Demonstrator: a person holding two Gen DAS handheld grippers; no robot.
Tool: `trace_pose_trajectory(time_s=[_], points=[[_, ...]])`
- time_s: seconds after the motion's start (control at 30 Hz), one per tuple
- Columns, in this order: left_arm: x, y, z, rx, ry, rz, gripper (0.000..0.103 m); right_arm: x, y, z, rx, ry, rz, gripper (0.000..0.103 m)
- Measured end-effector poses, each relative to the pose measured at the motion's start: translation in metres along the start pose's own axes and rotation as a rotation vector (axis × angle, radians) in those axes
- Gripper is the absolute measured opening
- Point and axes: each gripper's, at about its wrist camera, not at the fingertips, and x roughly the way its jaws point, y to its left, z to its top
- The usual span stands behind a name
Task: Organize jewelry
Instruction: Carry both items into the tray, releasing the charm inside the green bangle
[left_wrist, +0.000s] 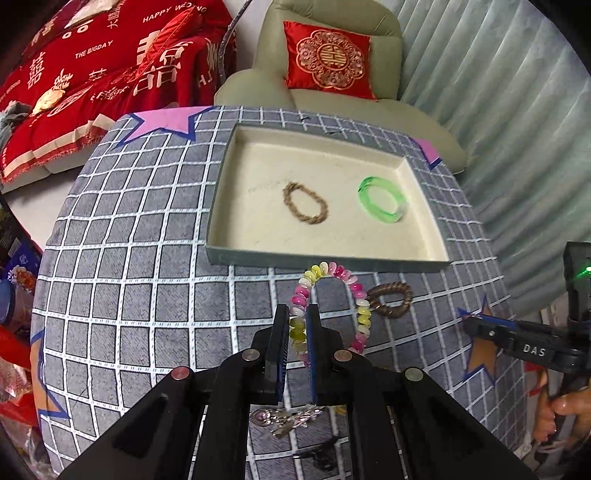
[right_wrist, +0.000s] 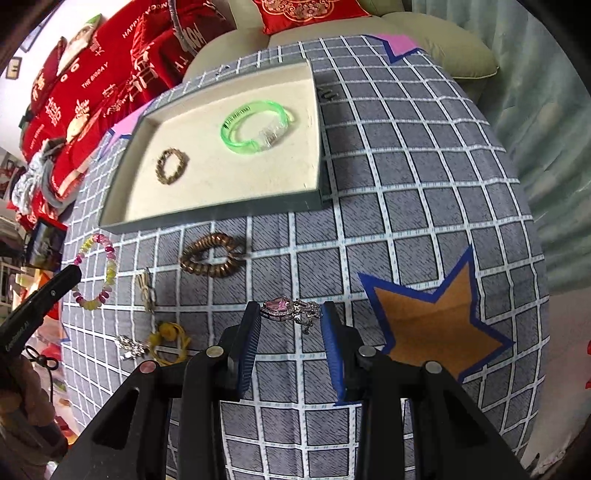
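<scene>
My left gripper pinches the beaded bracelet, and my right gripper's jaws clamp the pink-stone pendant, both above the tabletop near the tray's front edge.

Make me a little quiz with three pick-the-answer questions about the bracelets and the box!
1. Where is the green clear plastic bangle?
A in the shallow cream-lined box
B on the checked cloth
C on the sofa

2. How many pieces lie in the box?
A one
B two
C four

3. What is the left gripper doing?
A standing open over the box
B pinching the pink, white and yellow bead bracelet
C holding a spoon

Answers:
1 A, it lies on the cream lining.
2 B, the bangle and a tan twisted bracelet.
3 B, its fingers squeeze the beads.
</scene>
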Motion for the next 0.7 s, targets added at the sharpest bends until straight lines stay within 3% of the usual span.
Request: trace_pose_trajectory(time_s=[0.3,0.7], points=[[-0.005,-0.003,0.021,-0.011,-0.037,-0.005,0.019,-0.012,0.004,0.024,-0.024,-0.028,0.024,0.036],[0.022,-0.002,0.066,-0.021,-0.069,0.056,0.019,-0.001,0.02,0.094,-0.094,-0.066,0.037,0.036]])
